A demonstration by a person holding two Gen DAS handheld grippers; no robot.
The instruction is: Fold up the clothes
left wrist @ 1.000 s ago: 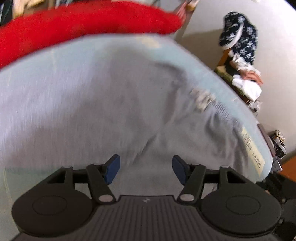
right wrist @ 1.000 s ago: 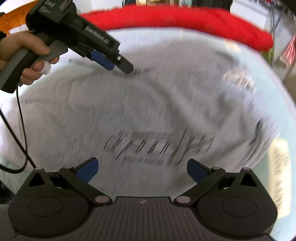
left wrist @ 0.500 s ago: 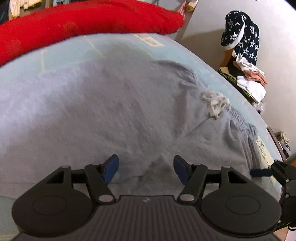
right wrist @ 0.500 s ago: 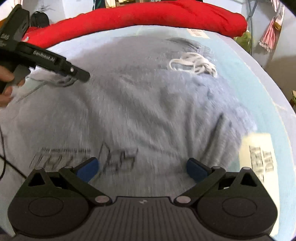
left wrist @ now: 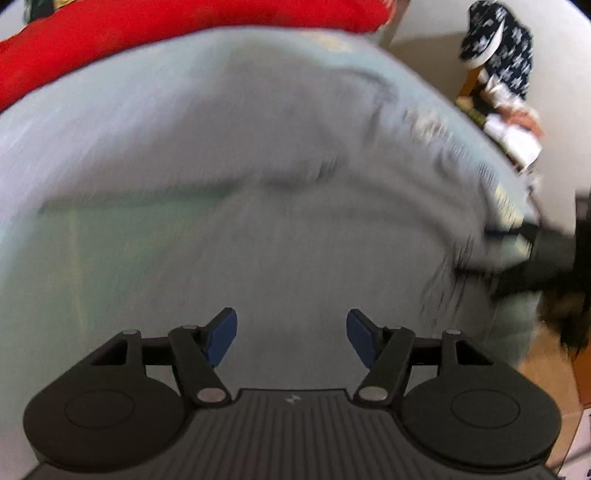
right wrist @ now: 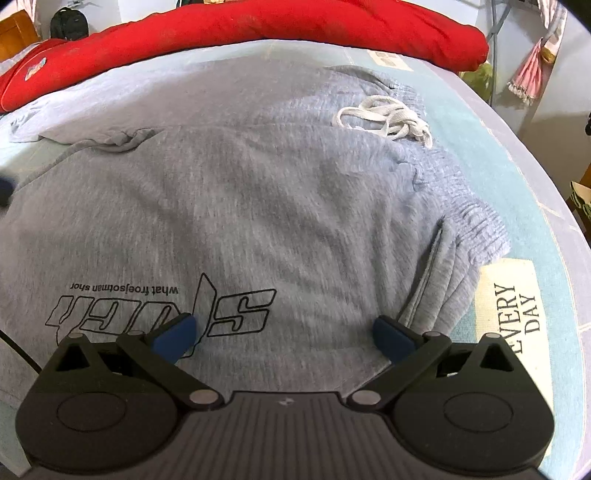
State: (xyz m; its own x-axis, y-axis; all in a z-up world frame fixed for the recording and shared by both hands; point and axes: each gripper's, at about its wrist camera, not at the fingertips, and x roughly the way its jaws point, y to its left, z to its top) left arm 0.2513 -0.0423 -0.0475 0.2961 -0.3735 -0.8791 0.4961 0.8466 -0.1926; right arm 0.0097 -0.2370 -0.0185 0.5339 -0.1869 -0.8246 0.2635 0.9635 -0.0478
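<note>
A grey sweat garment [right wrist: 280,206] with a black printed logo [right wrist: 162,306] lies spread on the bed. Its white drawstring [right wrist: 384,118] and ribbed waistband [right wrist: 476,221] sit at the right. My right gripper [right wrist: 282,332] hangs open just over the near edge of the cloth, with nothing between its blue pads [right wrist: 173,334]. In the blurred left wrist view the same garment [left wrist: 295,147] fills the middle. My left gripper [left wrist: 291,336] is open above it, close to where cloth meets sheet. The right gripper's dark body [left wrist: 546,254] shows at the right edge.
A long red cushion [right wrist: 258,26] lies along the far side of the bed. The pale blue sheet [right wrist: 546,206] carries an "EVERY DAY" label [right wrist: 513,306]. Beyond the bed corner, a chair piled with clothes [left wrist: 506,74] stands against the wall.
The left gripper swept sideways across the garment and is almost out of the right wrist view. The right gripper moved right and lower toward the printed near edge, then held still.
</note>
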